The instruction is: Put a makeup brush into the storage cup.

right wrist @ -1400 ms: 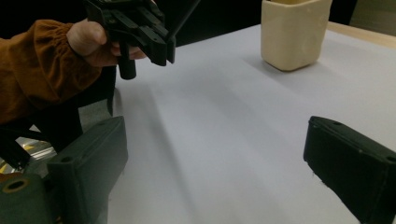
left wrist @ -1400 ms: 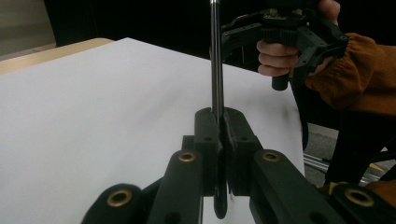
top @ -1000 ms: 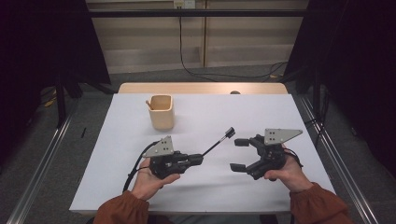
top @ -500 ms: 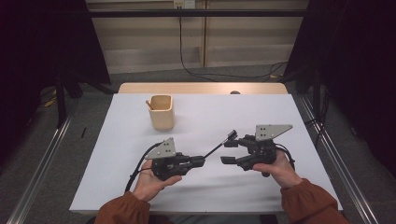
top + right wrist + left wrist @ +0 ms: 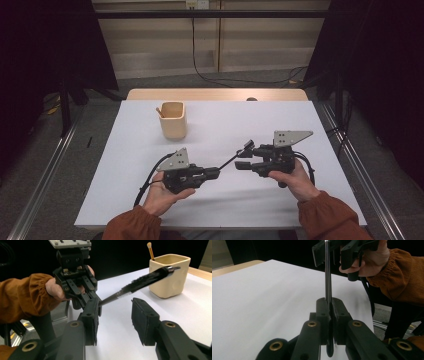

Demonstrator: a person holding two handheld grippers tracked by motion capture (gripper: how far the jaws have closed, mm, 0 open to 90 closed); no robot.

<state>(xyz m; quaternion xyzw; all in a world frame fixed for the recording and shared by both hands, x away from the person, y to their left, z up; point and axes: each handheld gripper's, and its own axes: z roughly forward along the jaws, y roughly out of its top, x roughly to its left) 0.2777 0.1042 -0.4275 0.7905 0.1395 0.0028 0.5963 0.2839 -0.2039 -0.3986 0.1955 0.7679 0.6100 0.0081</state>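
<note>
Your left hand-held gripper (image 5: 216,173) clamps a black brush (image 5: 232,158), in front of the beige cup (image 5: 173,120) on the surface (image 5: 280,117). Your right hand-held gripper (image 5: 242,159), jaws just closing, straddles the tip ungripped. Handover and cup placement likely remain.

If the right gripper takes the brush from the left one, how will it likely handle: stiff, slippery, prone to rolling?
The brush juts straight out of the shut left gripper without sagging, so it is probably stiff and light. Its thin round shaft looks glossy and may slip or swivel in a light pinch. Laid on the table, it would likely roll.
</note>
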